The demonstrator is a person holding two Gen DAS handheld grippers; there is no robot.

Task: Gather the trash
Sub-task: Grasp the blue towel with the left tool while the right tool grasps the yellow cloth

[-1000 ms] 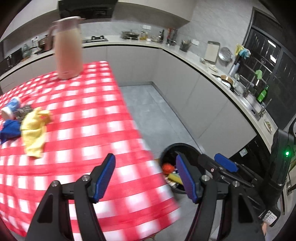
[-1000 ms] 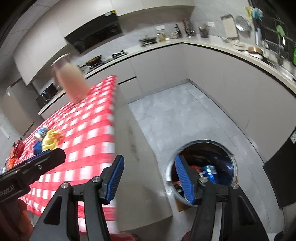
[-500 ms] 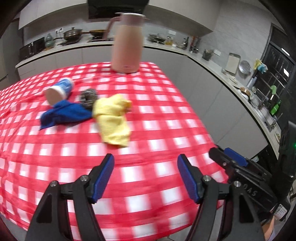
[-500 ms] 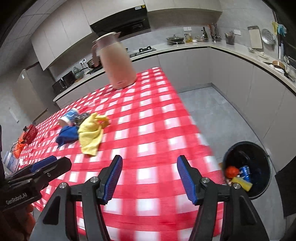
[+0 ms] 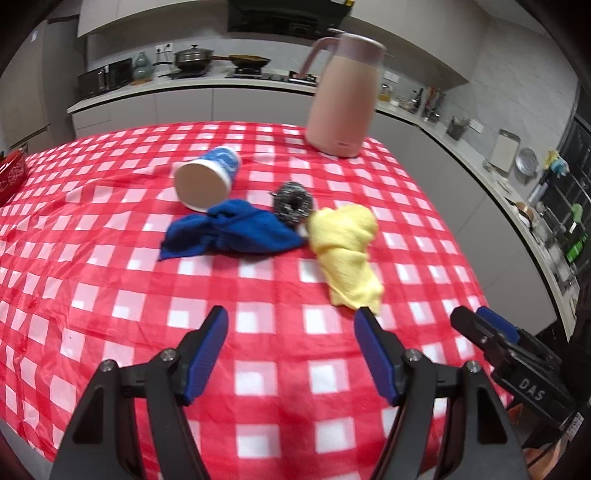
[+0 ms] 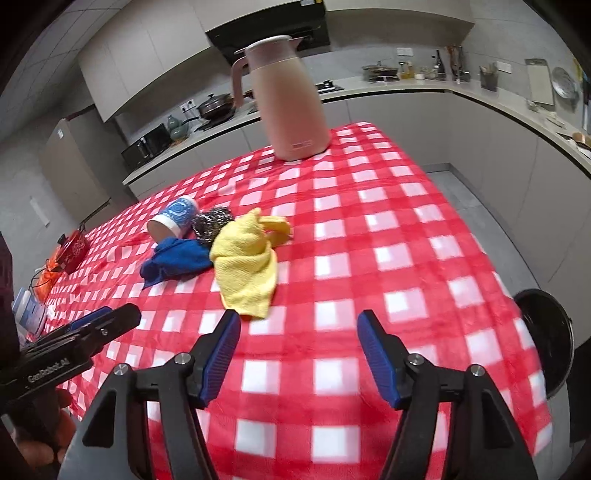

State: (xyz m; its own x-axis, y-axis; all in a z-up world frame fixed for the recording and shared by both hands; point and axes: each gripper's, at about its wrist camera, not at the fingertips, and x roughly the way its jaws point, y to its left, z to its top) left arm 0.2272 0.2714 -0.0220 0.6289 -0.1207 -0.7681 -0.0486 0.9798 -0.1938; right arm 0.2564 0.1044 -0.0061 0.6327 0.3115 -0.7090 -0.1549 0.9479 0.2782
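Behind the blue cloth [image 5: 231,230], a scourer [image 5: 293,202] half hides; both tools [image 5: 291,347] [image 6: 299,350] gape wide, empty.

A home kitchen: a stove [image 5: 258,72] with a lidded pot [image 5: 193,59] and a pan [image 5: 249,59] under a black range hood [image 6: 273,27], pale cabinets [image 6: 147,55], utensils along the L-shaped surface [image 6: 406,86], a pink thermos jug [image 6: 291,99] on a red checked tablecloth [image 6: 369,240].
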